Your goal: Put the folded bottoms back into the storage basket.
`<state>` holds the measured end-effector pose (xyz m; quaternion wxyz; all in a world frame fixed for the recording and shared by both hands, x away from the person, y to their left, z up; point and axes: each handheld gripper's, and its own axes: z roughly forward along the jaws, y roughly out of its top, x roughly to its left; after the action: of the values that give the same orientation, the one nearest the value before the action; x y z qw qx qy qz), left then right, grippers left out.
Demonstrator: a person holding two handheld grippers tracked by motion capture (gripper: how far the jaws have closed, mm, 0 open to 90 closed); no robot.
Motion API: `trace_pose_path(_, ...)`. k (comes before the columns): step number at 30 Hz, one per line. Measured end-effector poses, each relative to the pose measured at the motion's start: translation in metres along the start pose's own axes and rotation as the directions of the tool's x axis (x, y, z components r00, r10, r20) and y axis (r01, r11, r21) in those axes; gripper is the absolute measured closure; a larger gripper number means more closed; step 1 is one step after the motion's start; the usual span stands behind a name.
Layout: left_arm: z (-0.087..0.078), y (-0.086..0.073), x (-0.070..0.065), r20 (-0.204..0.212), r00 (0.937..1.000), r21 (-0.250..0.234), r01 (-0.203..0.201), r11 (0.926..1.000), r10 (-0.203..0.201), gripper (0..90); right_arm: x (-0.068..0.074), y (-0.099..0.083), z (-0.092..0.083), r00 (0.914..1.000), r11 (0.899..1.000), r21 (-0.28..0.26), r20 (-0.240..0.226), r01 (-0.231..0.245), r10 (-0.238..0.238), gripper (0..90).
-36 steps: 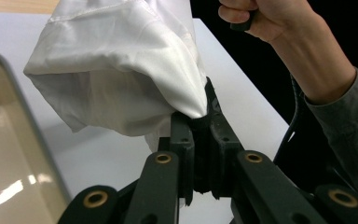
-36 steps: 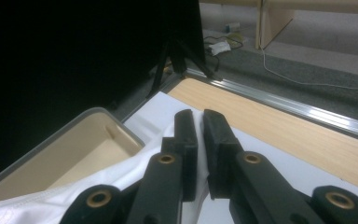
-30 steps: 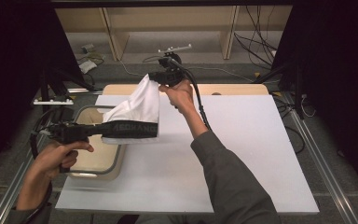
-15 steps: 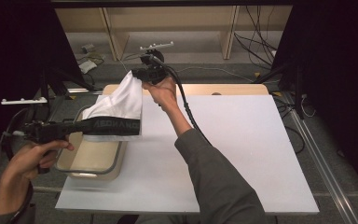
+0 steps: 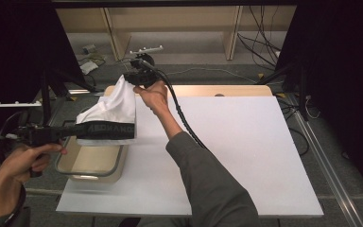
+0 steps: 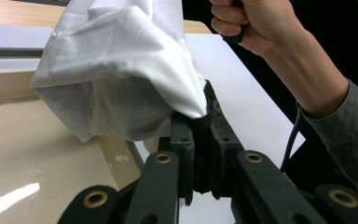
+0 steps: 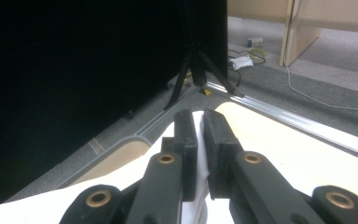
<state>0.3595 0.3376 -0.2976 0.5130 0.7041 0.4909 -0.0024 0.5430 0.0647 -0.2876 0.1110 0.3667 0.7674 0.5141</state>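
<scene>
A white cloth [image 5: 116,106] with a black lettered band along its lower edge hangs stretched between both grippers, above a beige tub [image 5: 90,165]. My left gripper [image 5: 73,131], held level at the left, is shut on the band end. In the left gripper view its jaws [image 6: 200,114] pinch a bunched corner of the cloth [image 6: 121,70] over the tub [image 6: 32,158]. My right gripper [image 5: 126,79], raised at the table's far edge, is shut on the cloth's top corner. In the right gripper view a strip of the cloth [image 7: 199,140] shows between its closed jaws [image 7: 199,122].
A white mat [image 5: 236,142] covers the table to the right of the tub. Black curtains stand on both sides. A dark tripod [image 7: 193,70] stands on the floor beyond the table's left corner. The right gripper's cable [image 5: 182,118] trails along the forearm.
Both hands have carried the cloth to the left, from over the mat's left part to above the tub. The right gripper has also moved farther back.
</scene>
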Motion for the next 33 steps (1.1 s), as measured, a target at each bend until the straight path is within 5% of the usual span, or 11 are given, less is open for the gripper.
trace_pose_path(33,-0.033,-0.015,0.030,-0.063,0.9975,0.025,0.035,0.9991,-0.033,82.4,0.036,-0.003,0.033,0.9998,1.000,0.000,-0.013,0.015,-0.015,85.2)
